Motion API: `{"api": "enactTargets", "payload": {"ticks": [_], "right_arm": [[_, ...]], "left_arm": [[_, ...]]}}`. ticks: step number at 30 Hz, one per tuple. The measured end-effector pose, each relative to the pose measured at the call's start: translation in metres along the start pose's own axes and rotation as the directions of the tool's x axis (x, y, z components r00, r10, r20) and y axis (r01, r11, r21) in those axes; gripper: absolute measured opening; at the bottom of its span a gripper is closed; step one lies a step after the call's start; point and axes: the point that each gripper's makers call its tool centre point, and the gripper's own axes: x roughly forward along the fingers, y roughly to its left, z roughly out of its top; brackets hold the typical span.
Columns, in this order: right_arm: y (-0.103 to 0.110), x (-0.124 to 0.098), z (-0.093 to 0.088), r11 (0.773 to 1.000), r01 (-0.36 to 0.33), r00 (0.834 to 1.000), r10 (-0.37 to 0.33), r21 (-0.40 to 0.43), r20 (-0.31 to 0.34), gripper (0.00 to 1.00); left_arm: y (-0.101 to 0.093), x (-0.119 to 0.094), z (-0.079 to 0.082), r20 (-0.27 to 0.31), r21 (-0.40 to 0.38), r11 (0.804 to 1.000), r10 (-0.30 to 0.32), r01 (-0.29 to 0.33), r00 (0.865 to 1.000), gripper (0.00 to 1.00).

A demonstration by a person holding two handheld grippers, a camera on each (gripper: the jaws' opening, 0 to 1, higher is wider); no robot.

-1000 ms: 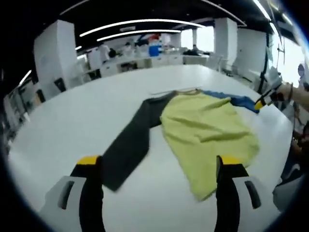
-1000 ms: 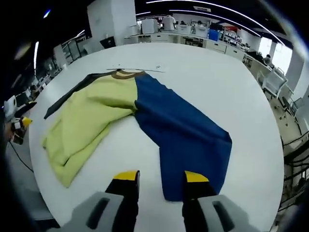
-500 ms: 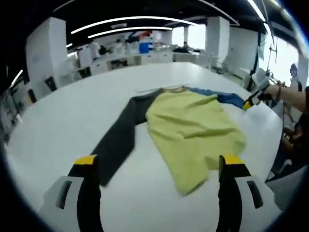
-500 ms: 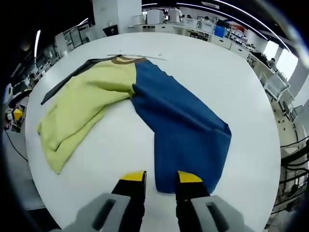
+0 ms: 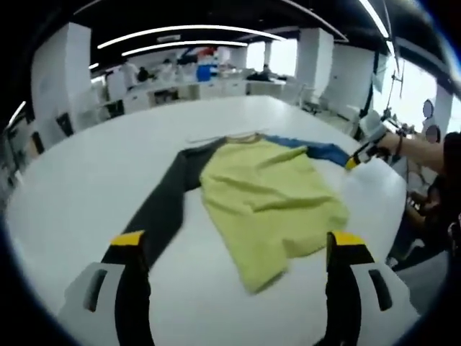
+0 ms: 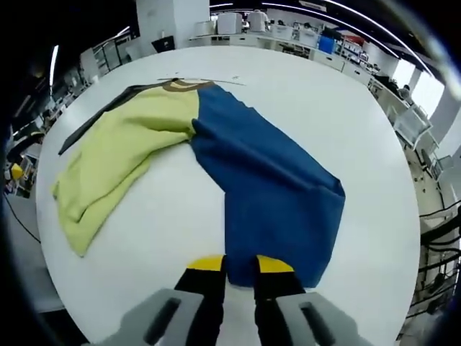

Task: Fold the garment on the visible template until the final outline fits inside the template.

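A long-sleeved garment lies flat on the round white table (image 5: pixel 86 173). Its yellow-green body (image 5: pixel 266 198) (image 6: pixel 122 155) has a dark grey sleeve (image 5: pixel 162 205) on one side and a blue sleeve (image 6: pixel 277 194) on the other. My left gripper (image 5: pixel 238 245) is open wide above the table's near edge, short of the body's hem and the grey cuff. My right gripper (image 6: pixel 240 265) has its jaws drawn close together on the near edge of the blue sleeve's cuff. In the left gripper view, the right gripper (image 5: pixel 358 150) sits at the blue sleeve's (image 5: pixel 317 149) end, held by a hand.
Thin line marks (image 6: pixel 205 79) run on the table just beyond the collar (image 6: pixel 176 85). Desks, white pillars and chairs (image 6: pixel 407 122) stand around the table. A person's arm (image 5: pixel 425 148) reaches in from the right of the left gripper view.
My right gripper's jaws have narrowed step by step as it came down onto the blue cuff. The left gripper's view has drifted slightly; its jaws stay wide open.
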Motion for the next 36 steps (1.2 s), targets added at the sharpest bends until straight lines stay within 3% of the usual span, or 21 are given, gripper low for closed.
{"api": "enactTargets", "payload": {"ticks": [3, 9, 23, 36], "right_arm": [[-0.003, 0.0, 0.0, 1.0, -0.003, 1.0, 0.003, 0.019, 0.01, 0.02], [-0.006, -0.002, 0.002, 0.998, -0.022, 1.0, 0.021, 0.051, 0.02, 0.0], [-0.062, -0.035, 0.011, 0.981, 0.111, 0.986, -0.129, 0.156, 0.107, 0.0], [-0.102, -0.05, 0.002, 0.958, 0.201, 0.969, -0.225, 0.207, 0.104, 0.0]], "left_arm": [[-0.002, -0.001, 0.002, 0.005, -0.001, 1.0, -0.004, 0.004, 1.0, 0.99], [-0.007, -0.001, 0.002, -0.001, 0.0, 1.0, -0.022, 0.022, 1.0, 0.99], [-0.014, 0.0, 0.006, 0.016, -0.021, 0.999, -0.05, 0.05, 0.999, 0.99], [-0.014, -0.001, 0.008, 0.02, -0.022, 0.999, -0.044, 0.044, 0.999, 0.99]]}}
